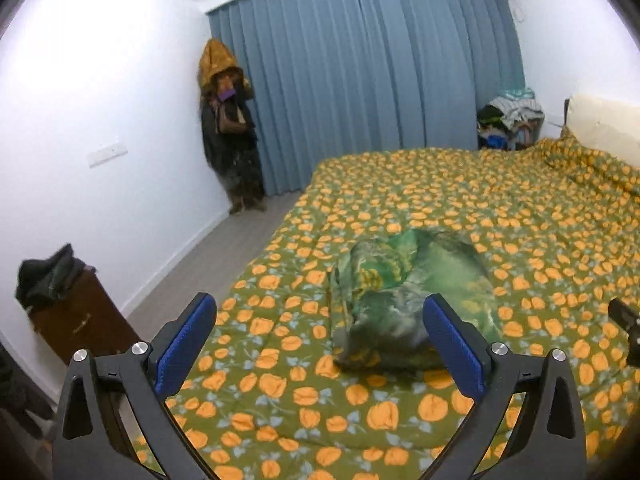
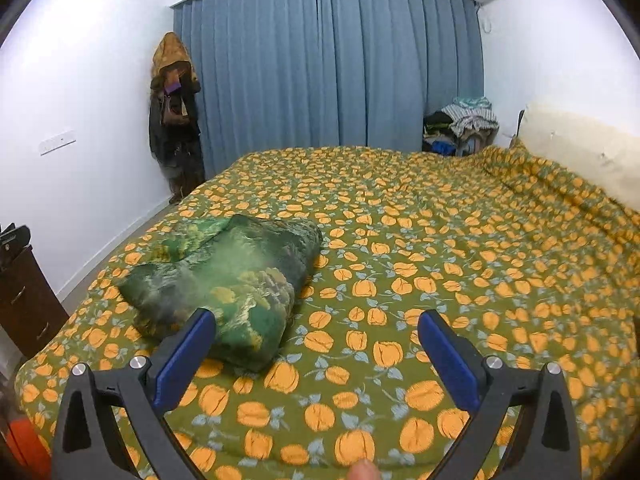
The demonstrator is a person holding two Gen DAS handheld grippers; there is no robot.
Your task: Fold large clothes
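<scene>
The green, landscape-printed garment [image 2: 224, 280] lies folded into a thick, compact bundle on the bed's olive quilt with orange fruit print [image 2: 400, 240], near its foot-end corner. Both the left gripper [image 1: 320, 344] and the right gripper [image 2: 316, 356] hover above the quilt with jaws wide apart and nothing between them. The fold looks finished; the next move would likely be fetching another garment, perhaps from the heap of clothes [image 2: 460, 124] by the blue curtain [image 2: 328, 64].

The right hand-held gripper [image 2: 316, 344] hangs over the near edge of the bed [image 2: 460, 240], its blue-padded jaws spread wide with nothing between them. A folded green garment [image 2: 228, 272] lies on the orange-flowered cover near the bed's near-left corner, apart from the pads. Blue curtains [image 2: 328, 64] hang beyond the far edge.
</scene>
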